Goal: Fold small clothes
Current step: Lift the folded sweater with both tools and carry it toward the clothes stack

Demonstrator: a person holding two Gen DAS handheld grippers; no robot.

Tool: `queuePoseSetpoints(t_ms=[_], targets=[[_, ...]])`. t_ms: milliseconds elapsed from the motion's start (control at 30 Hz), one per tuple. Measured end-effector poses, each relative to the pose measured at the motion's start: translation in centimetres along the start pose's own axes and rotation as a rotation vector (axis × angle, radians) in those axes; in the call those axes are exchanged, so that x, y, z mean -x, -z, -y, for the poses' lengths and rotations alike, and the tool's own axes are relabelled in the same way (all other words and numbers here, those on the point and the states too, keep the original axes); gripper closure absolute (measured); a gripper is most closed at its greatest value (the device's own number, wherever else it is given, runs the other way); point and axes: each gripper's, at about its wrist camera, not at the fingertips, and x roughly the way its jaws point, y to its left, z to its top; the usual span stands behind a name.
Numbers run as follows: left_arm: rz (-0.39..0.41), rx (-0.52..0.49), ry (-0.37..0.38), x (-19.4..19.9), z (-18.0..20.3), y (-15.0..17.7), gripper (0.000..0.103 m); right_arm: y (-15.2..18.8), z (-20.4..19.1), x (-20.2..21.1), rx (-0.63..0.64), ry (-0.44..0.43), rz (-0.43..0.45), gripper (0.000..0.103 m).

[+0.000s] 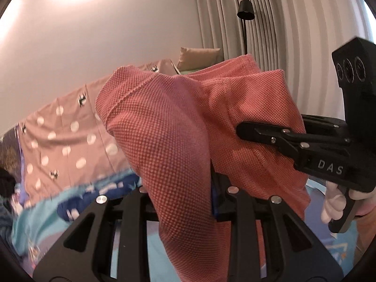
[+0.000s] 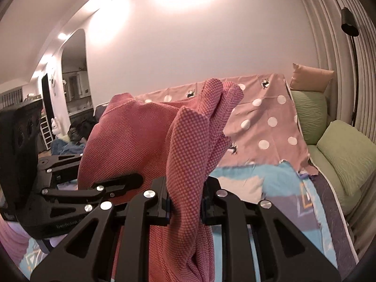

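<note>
— Garment, the coral knit one: how much of it can you make out?

— Only part. It fills the middle of both wrist views, and its lower end runs out of view below. Folds of it cover the tips of my left tongs, and the tips of my right tongs are buried the same way.

— So are the tongs closed?

— Both stand nearly closed, each pinching a bunch of that cloth. From the left view, my right tongs reach in from the side and bite the fabric too.

— Where is the piece?

— Hanging in the air between the two tongs, above the bed with its blue patterned cover. It droops in thick bunched folds; I can't tell its shape
</note>
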Motion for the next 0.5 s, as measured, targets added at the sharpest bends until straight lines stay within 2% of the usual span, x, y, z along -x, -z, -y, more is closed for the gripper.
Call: queuePoseSetpoints(t_ms=[233, 500], targets=[[0.009, -0.027, -0.059, -6.5, -1.4, -3.6, 0.075, -3.2, 3.9, -6.4, -0.025, 0.041, -0.005, 0.085], [-0.049, -0.031, -0.108, -15.7, -3.7, -3.3, 0.075, -2.3, 8.1, -15.7, -0.046, 0.074, -0.066, 0.085]])
